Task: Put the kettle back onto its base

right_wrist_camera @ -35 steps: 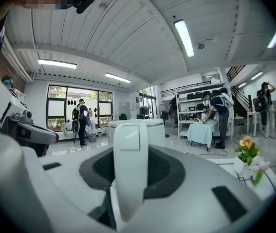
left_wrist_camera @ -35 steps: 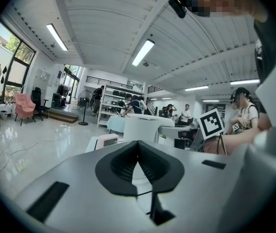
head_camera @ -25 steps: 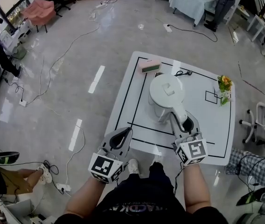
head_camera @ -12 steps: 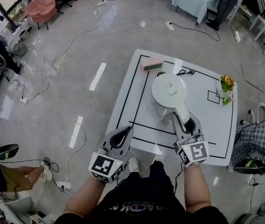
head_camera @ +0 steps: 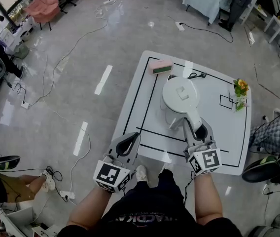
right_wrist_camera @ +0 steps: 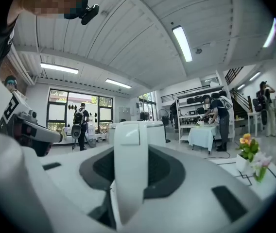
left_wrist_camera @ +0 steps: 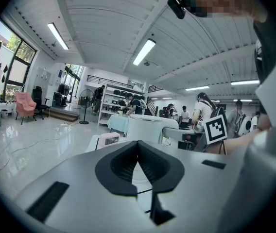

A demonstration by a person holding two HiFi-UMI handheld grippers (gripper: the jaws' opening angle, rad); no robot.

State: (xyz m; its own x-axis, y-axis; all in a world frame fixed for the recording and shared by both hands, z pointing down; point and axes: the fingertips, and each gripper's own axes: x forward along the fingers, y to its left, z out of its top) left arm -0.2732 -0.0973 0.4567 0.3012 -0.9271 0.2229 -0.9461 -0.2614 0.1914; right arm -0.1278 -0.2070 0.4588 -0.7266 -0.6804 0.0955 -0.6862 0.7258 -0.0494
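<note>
Left gripper point(head_camera: 128, 141) is clamped shut on nothing, just hanging over the near-left edge of the table point(head_camera: 136, 102), so it's basically out of the action. Further back there's a pink box point(head_camera: 159, 66) at the far edge, close to the kettle but not touching it.

The kettle point(head_camera: 179, 95) is mid-table inside the big black outline. The right gripper point(head_camera: 197, 131) has its jaws partly closed around the handle point(head_camera: 192, 116), and its own view shows the handle running straight up between the pads. Honestly can't see the base at all. It may be hidden under the kettle, so I can't tell whether the kettle is already seated, resting on it or hovering.

To the right, a black cord point(head_camera: 194, 76) lies just behind the kettle, and flowers point(head_camera: 238, 88) sit at the right edge, well apart.

What I'd worry about:
- The only grip is far out on the handle, so the body could swing or droop in the jaws.
- With the base out of sight, the kettle could land off-centre and end up tilted.
- Letting go before it's properly down could tip it, maybe onto the cord or the box.
</note>
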